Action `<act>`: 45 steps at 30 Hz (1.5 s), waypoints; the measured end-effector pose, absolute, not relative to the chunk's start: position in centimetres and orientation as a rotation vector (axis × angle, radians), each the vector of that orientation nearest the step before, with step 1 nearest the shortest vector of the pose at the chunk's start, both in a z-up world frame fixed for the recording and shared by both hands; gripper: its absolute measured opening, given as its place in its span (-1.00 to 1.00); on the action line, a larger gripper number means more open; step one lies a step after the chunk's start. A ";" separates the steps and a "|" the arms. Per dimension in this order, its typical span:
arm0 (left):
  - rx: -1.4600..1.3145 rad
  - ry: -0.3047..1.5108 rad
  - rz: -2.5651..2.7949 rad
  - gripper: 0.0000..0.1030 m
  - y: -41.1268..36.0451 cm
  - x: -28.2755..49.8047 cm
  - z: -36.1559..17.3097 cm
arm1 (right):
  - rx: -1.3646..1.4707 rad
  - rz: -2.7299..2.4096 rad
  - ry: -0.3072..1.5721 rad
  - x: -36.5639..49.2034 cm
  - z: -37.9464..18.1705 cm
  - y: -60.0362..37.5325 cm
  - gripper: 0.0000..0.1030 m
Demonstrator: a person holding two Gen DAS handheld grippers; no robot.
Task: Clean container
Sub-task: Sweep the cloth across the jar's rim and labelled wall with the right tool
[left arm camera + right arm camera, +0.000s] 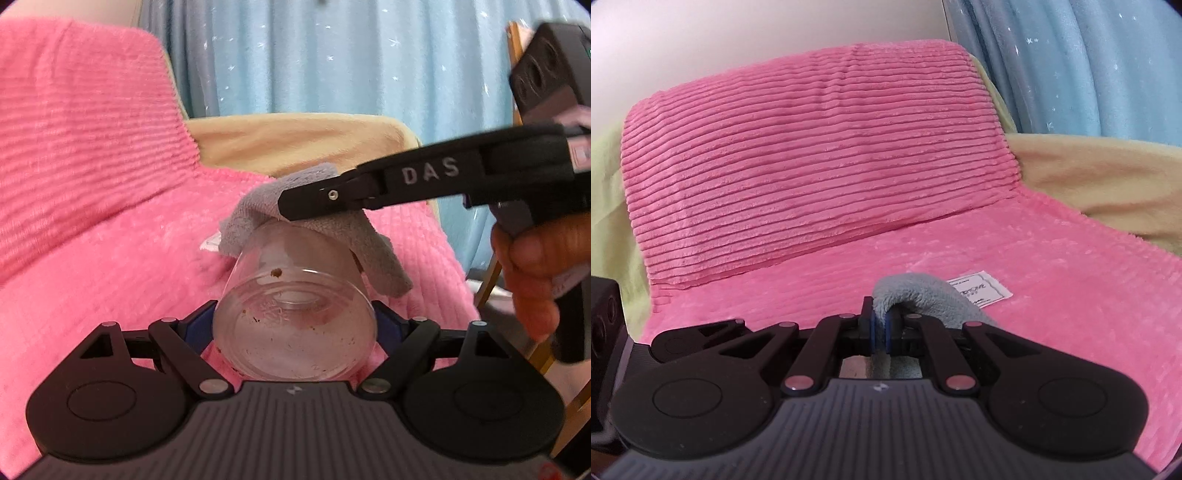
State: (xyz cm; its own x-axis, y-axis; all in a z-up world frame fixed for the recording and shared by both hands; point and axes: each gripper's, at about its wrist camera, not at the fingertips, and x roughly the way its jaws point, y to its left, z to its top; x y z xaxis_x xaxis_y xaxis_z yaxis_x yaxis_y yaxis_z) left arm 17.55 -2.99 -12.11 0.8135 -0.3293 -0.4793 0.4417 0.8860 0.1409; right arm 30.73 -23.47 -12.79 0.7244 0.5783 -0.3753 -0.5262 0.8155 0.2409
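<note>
Glass container [295, 310] clamped in left tool [294, 325], right tool [880, 328] pinching grey cloth [916, 299] against its far end

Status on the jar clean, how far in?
Done: both grasps. The left gripper holds the clear glass jar on its side; the right gripper pinches the grey fleece cloth.
In hand: cloth pressed on the jar's far end.
Left: brown specks still show on the glass.

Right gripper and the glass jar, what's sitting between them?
The grey cloth, pinched in the right gripper, lies draped over the glass jar; the left wrist view shows it.
</note>
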 end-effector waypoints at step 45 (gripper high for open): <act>0.559 0.377 -0.372 0.67 -6.3 15.8 -13.3 | 0.126 0.816 0.491 29.8 -12.8 -21.5 -0.94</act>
State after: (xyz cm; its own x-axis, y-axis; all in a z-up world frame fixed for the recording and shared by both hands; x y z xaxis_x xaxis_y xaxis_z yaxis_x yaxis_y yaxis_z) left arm 15.78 -6.29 -13.35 0.8665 -0.2364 -0.4396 0.4367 0.7857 0.4382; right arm 29.81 -21.48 -12.81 0.5799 0.7251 -0.3716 -0.6677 0.6842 0.2931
